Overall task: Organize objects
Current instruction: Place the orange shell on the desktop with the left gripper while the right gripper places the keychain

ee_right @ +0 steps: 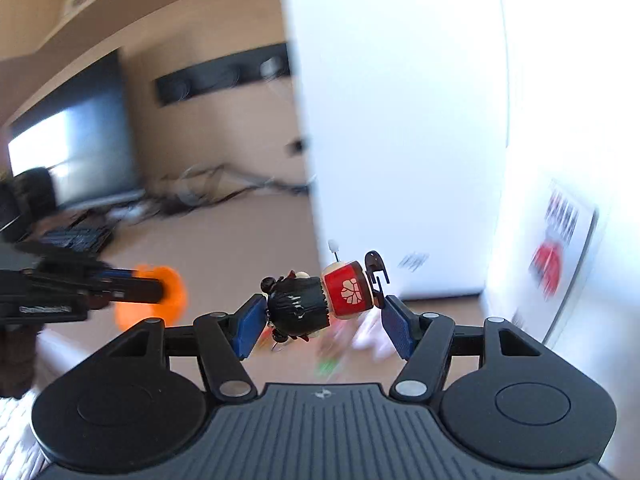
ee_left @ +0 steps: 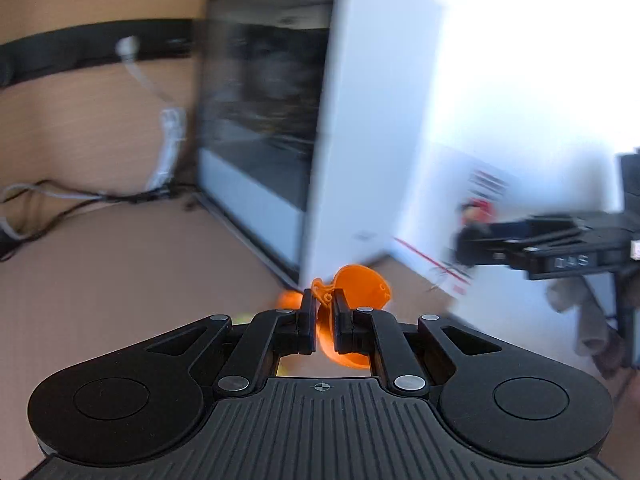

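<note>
My left gripper [ee_left: 322, 312] is shut on an orange translucent plastic piece [ee_left: 360, 284], which sticks out above and below its fingers; it also shows as an orange blur in the right wrist view [ee_right: 160, 296]. My right gripper [ee_right: 324, 316] is shut on a small doll figure [ee_right: 320, 300] with black hair and a red body, held sideways between the blue pads [ee_right: 250, 330]. Both grippers are lifted above the desk. The right gripper shows in the left wrist view [ee_left: 464, 236], far right, with the figure blurred at its tip.
A white computer case with a dark glass side [ee_left: 272, 128] stands ahead on the tan desk [ee_left: 120, 280]. A white box with red print [ee_left: 460, 208] leans beside it. Cables [ee_left: 80, 196] lie at the back left. A dark monitor [ee_right: 72, 136] and keyboard [ee_right: 76, 236] are at left.
</note>
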`<state>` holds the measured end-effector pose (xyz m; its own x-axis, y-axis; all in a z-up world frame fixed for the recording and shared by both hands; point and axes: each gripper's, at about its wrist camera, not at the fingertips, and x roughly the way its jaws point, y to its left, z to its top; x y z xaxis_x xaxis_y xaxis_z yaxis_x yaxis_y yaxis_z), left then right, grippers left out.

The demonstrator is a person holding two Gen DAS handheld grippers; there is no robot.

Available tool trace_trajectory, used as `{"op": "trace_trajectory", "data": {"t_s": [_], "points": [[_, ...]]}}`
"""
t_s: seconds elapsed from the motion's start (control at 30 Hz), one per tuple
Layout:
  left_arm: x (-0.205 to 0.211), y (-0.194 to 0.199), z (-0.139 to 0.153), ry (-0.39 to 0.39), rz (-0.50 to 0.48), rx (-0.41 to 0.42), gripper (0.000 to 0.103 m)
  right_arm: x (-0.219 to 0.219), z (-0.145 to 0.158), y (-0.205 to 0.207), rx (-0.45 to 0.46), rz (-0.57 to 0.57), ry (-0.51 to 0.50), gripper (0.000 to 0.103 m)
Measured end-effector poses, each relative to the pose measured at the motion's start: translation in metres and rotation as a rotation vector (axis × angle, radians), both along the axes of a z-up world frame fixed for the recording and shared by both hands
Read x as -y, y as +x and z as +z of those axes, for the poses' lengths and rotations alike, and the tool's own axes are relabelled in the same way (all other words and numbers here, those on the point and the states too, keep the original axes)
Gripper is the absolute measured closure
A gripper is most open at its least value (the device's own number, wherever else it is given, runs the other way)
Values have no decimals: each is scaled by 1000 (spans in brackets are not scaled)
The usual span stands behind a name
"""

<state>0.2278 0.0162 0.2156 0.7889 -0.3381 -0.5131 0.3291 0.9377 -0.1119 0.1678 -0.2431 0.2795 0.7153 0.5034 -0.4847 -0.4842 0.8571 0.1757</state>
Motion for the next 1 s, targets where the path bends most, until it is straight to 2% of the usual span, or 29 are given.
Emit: {"op": "trace_trajectory", "data": {"t_s": [0.1, 0.17, 0.3, 0.37, 0.5, 0.53, 0.67, 0.77, 0.9, 1.0], "points": [[-18, 34, -25, 32, 77, -19, 93, -7, -6, 31, 15, -71, -50, 39], [-30, 53, -46, 43, 93, -53, 93, -10, -22, 53, 7, -126, -92, 39], [-63, 76, -83, -9, 120, -208, 93, -16, -61, 101, -74, -174, -139, 39], [-69, 81, -101, -21, 118, -256, 93, -17, -81, 116, -110, -181, -139, 40], [-72, 92, -125, 0, 121, -283, 92, -16, -110, 144, -184, -196, -91, 40], [-73, 93, -129, -9, 116, -274, 86, -16, -116, 149, -198, -198, -84, 40], [-66, 99, -132, 10, 99, -230, 85, -17, -137, 164, -233, -211, -74, 39], [-64, 102, -135, -10, 106, -220, 85, -16, -140, 169, -218, -208, -65, 38], [-67, 100, -128, -52, 131, -192, 85, -13, -136, 170, -231, -213, -32, 35], [-73, 88, -100, -77, 139, -88, 84, -7, -111, 154, -162, -236, -20, 34]]}}
